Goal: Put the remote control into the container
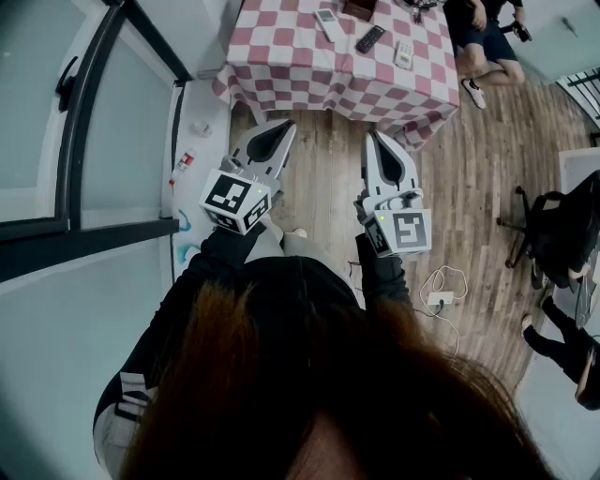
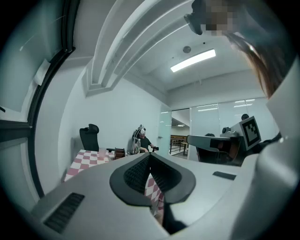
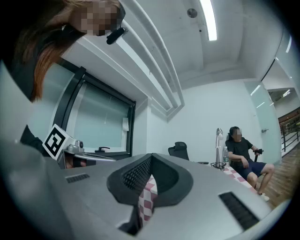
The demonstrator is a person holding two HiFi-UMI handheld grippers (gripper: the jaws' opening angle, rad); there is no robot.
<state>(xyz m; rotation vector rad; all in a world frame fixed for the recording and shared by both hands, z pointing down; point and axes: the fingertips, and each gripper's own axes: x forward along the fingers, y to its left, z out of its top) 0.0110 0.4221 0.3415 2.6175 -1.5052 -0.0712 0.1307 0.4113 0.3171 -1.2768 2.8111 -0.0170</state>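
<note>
A table with a red-and-white checkered cloth [image 1: 281, 66] stands ahead of me. On it lie a white remote control [image 1: 329, 25], a black remote control [image 1: 370, 38] and another white one [image 1: 404, 54]. A brown container [image 1: 359, 8] sits at the table's far edge, partly cut off. My left gripper [image 1: 285, 125] and right gripper [image 1: 373, 135] hover side by side over the wooden floor, short of the table, pointing level at it. Both are shut with nothing between the jaws. The tips meet in the left gripper view [image 2: 150, 154] and in the right gripper view [image 3: 151, 156].
A person [image 1: 487, 37] sits at the table's far right corner. A black office chair [image 1: 553, 234] stands at the right. A power strip with a white cable [image 1: 439, 298] lies on the floor. A dark-framed window [image 1: 84, 112] and a sill with small items [image 1: 185, 161] run along the left.
</note>
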